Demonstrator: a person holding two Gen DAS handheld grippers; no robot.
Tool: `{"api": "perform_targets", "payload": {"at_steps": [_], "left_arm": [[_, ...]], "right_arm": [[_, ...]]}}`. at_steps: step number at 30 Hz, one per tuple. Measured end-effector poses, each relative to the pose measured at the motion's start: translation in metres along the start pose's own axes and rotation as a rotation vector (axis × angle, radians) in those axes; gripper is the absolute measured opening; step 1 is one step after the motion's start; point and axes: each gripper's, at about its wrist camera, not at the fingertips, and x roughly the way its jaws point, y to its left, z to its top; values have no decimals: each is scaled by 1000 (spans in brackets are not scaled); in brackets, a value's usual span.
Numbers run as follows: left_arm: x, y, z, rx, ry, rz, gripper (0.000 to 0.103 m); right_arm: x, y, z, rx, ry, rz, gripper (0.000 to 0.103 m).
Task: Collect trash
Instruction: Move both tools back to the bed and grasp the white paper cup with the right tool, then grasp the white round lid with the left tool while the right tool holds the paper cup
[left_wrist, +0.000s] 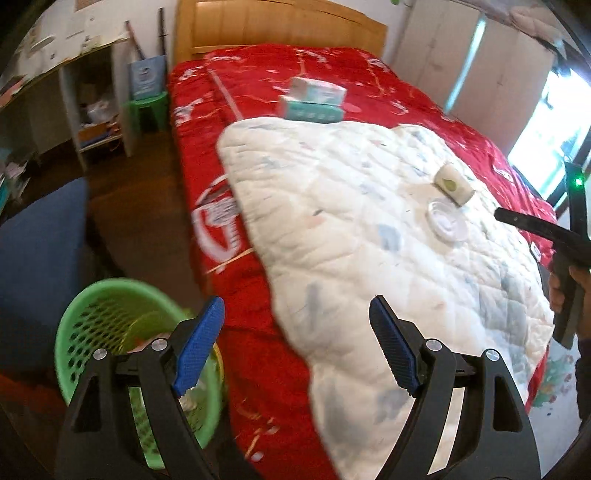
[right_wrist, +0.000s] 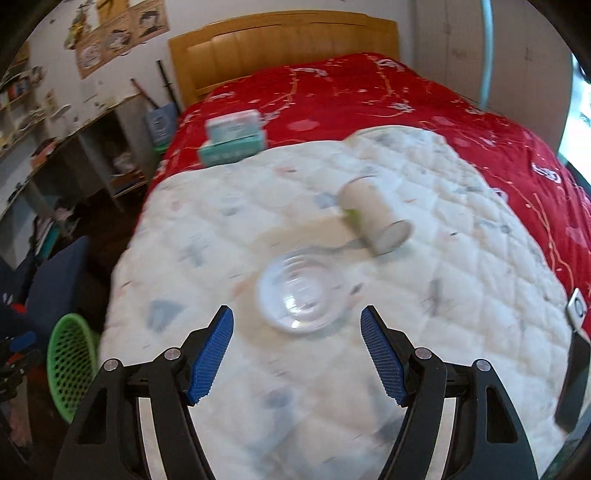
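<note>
A clear plastic lid (right_wrist: 303, 294) lies flat on the white quilt (right_wrist: 332, 369), and a white paper cup (right_wrist: 375, 218) lies on its side just beyond it. My right gripper (right_wrist: 296, 352) is open and empty, hovering just short of the lid. The lid (left_wrist: 447, 219) and the cup (left_wrist: 453, 183) also show in the left wrist view. My left gripper (left_wrist: 296, 343) is open and empty over the bed's near left edge, above a green mesh waste basket (left_wrist: 79, 328) on the floor. The basket also shows in the right wrist view (right_wrist: 68, 363).
Two stacked teal tissue boxes (left_wrist: 314, 100) sit on the red bedspread (left_wrist: 258, 92) behind the quilt. A wooden headboard (right_wrist: 284, 40) is at the far end. A desk with shelves (left_wrist: 74, 92) and a green stool (left_wrist: 146, 110) stand left of the bed. A blue chair (left_wrist: 40, 240) is near the basket.
</note>
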Motion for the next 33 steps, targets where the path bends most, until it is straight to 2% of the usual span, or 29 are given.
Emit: {"api": "perform_targets", "payload": {"at_steps": [4,10,17,24,26,33], "left_arm": [[24,-29,23,35,5,-34,80],[55,-71,53,104,15,-96,80],[96,-102,75,129,62,-173,80],[132,-133,89,171,101,-238,78],[140,-141,91,180,116,-252,78],[175,-171,94,197,180,-333,66]], "right_arm": [[16,-32,23,6,5,-36,69],[51,-58,56,-24,32,-62,69],[109,-72,85,-57,103,-57,72],[149,-82,95,-49,145,-48,72],[156,-84,95,-49,160,-46,66],[137,-88,89,-46,125,-49,65]]}}
